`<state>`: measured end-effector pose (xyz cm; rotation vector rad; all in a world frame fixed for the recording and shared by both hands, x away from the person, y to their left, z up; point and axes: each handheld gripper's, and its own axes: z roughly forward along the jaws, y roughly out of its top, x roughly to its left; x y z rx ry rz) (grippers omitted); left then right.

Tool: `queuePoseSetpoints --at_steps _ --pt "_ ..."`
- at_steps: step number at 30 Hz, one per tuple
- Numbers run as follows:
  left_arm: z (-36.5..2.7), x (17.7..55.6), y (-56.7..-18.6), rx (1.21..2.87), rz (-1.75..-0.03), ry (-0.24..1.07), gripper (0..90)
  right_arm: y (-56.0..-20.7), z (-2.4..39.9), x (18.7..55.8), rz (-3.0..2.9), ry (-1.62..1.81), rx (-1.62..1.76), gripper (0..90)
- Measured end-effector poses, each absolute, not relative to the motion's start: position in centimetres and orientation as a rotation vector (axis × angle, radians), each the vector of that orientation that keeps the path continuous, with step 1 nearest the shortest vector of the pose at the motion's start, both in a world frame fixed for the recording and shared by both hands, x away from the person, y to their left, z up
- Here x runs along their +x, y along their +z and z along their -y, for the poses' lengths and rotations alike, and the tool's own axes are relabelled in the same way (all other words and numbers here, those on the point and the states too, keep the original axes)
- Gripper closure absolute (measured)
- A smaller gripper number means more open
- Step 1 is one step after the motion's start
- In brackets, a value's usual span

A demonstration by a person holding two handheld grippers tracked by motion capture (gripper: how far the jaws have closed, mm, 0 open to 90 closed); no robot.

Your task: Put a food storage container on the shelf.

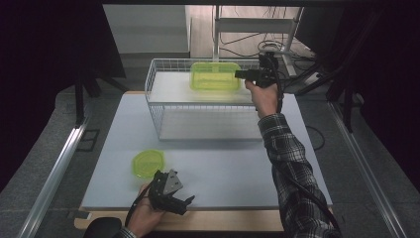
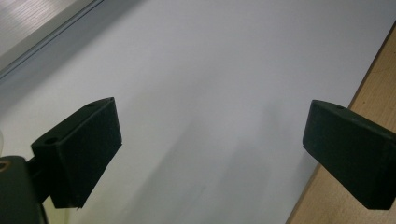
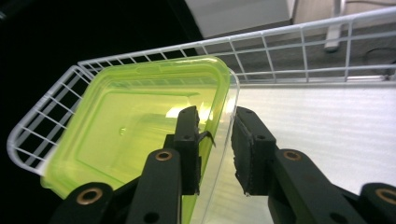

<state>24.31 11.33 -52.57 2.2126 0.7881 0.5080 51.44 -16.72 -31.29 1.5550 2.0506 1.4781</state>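
Atop the wire rack (image 1: 157, 84), right tool (image 3: 215, 140) straddling green container (image 3: 140, 121) wall, not visibly clamped; could slip or tip. Left tool (image 2: 210, 149) spread wide over surface (image 2: 210, 70), empty.

The white wire basket (image 1: 200, 101) sits at the far-centre of the pale grey table top (image 1: 223, 163), w/ the yellow-green rectangular plastic container (image 1: 215, 76) in its upper level, toward the back. The right gripper (image 1: 242, 74) is at the container's right edge; in the right gripper view its jaws straddle the container's near wall (image 3: 219, 130), one inside, one outside. The small yellow-green round lid (image 1: 146, 163) lies on the table's front-left, well apart from the basket. The left gripper (image 1: 181, 198) is just in front of and right of the lid, near the table's front edge, over bare table
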Motion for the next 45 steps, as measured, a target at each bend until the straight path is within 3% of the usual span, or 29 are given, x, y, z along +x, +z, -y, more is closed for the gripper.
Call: queuePoseSetpoints --at_steps 8,13,18,35,45 --pt "-11.3 24.3 -52.6 2.221 -0.785 0.511 4.3 -31.6 16.2 52.0 -2.075 1.392 1.494 58.3" --pt "-11.3 24.3 -52.6 2.222 -0.784 0.513 4.3 -31.4 16.1 51.9 -2.079 1.369 1.468 57.1" --pt "-11.5 24.4 -52.5 2.213 -0.794 0.498 4.4 -31.2 16.3 51.2 -2.088 1.382 1.404 49.8" --pt "-11.9 24.6 -52.3 2.166 -0.826 0.438 3.2 -30.9 17.6 47.0 -2.215 1.415 1.186 23.4" --pt "-11.9 24.6 -52.4 2.168 -0.82 0.446 2.6 -31.5 17.7 44.8 -2.258 1.398 1.1 12.3"
